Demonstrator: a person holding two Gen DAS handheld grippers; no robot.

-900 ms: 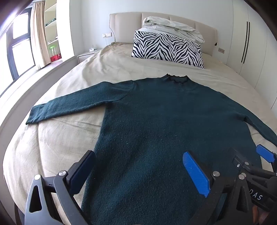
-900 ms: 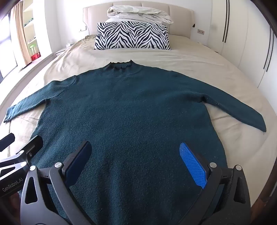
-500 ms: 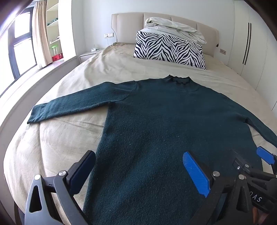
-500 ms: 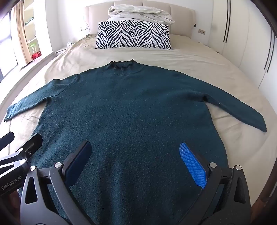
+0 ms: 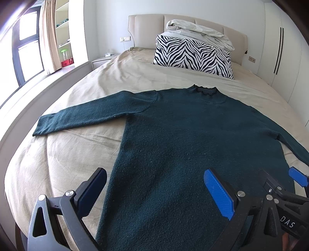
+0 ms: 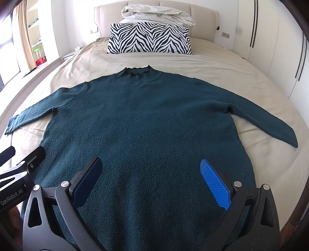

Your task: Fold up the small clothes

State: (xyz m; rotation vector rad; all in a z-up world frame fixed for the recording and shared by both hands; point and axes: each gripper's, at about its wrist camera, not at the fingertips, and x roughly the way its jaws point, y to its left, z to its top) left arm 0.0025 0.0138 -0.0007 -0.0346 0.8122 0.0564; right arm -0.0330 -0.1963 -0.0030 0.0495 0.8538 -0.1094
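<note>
A dark teal long-sleeved sweater (image 5: 183,139) lies flat and face up on the beige bed, collar toward the headboard, both sleeves spread out sideways; it also shows in the right wrist view (image 6: 143,123). My left gripper (image 5: 154,190) is open and empty, hovering above the sweater's lower left part near its left side edge. My right gripper (image 6: 151,180) is open and empty above the sweater's lower middle. The right gripper shows at the right edge of the left wrist view (image 5: 285,195), and the left gripper at the left edge of the right wrist view (image 6: 19,168).
The beige bed sheet (image 5: 77,146) surrounds the sweater. A zebra-print pillow (image 6: 149,38) with a crumpled white duvet (image 6: 158,17) on top stands at the headboard. A window and shelves are on the left, white wardrobes (image 6: 270,48) on the right.
Both grippers have shifted slightly, so the sweater sits a little lower and more to the right in the left wrist view. Both stay open; the sweater has not moved.
</note>
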